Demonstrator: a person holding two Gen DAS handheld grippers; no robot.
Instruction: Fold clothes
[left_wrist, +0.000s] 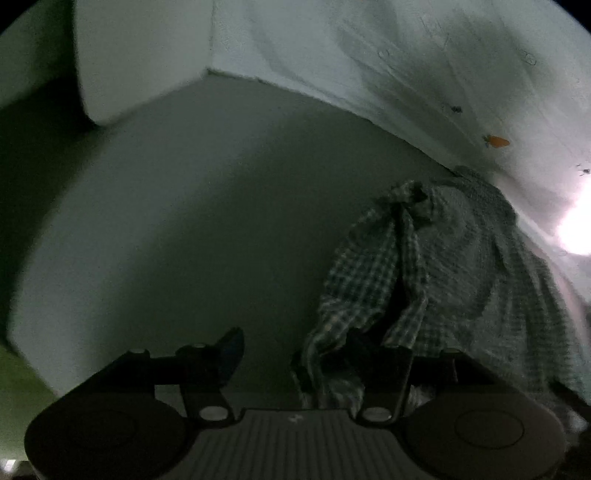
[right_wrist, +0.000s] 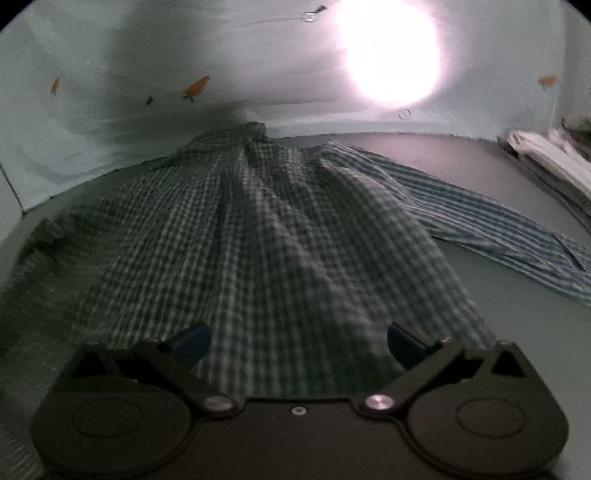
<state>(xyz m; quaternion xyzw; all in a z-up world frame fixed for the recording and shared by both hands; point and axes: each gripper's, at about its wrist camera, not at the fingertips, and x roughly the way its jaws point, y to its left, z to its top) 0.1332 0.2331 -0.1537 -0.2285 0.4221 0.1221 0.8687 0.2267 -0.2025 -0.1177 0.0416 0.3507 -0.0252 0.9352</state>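
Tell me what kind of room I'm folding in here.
Probably a home, perhaps a bedroom: a plain grey surface backed by a pale carrot-print cloth, with a checked garment, a striped shirt and stacked folded laundry.

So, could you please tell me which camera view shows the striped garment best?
The right wrist view: the striped garment lies spread on the table right of the checked shirt, stripes plainly visible. The left wrist view shows only the checked shirt, bunched; no striped cloth can be made out.

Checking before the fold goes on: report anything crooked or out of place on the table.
The checked shirt lies bunched and rumpled rather than flat, and its far edge overlaps a striped garment beside it.
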